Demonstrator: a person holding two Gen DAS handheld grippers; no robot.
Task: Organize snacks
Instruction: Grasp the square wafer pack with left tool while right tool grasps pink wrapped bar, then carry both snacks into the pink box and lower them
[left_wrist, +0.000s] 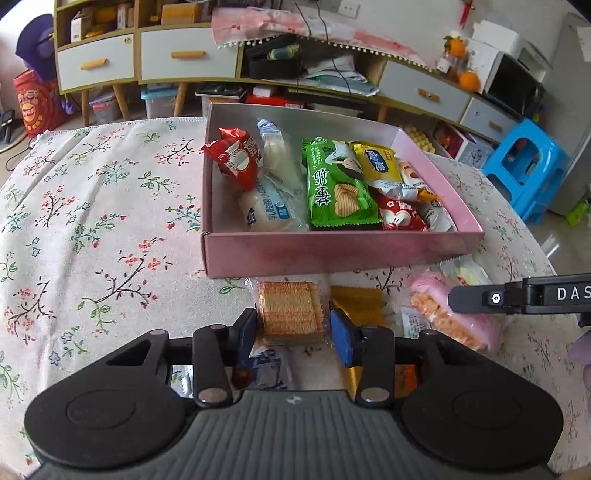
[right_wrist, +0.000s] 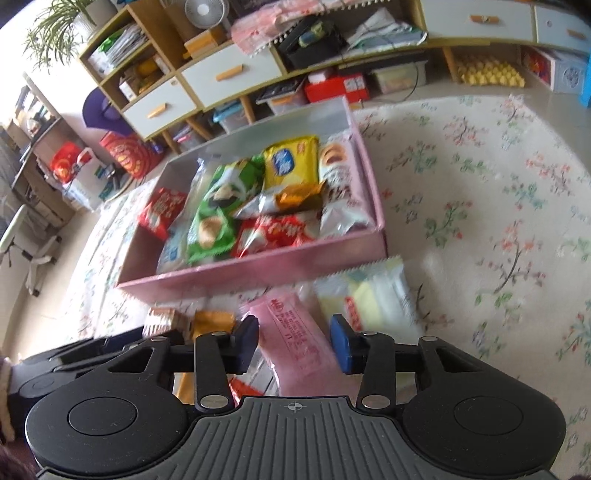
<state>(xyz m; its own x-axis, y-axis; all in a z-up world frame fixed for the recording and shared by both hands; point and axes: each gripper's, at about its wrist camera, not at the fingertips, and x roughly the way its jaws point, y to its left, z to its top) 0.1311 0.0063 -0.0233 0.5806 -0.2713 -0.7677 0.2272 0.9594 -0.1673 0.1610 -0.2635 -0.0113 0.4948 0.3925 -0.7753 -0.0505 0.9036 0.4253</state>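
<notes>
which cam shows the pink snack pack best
Right wrist: the pink snack pack lies lengthwise between the open right gripper, red print visible. Left wrist shows only part of it at the right edge, partly behind the other gripper's finger.

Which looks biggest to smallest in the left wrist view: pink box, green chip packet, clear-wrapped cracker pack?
1. pink box
2. green chip packet
3. clear-wrapped cracker pack

The last two look close; the cracker pack lies nearer the camera, so their order is unsure.
</notes>
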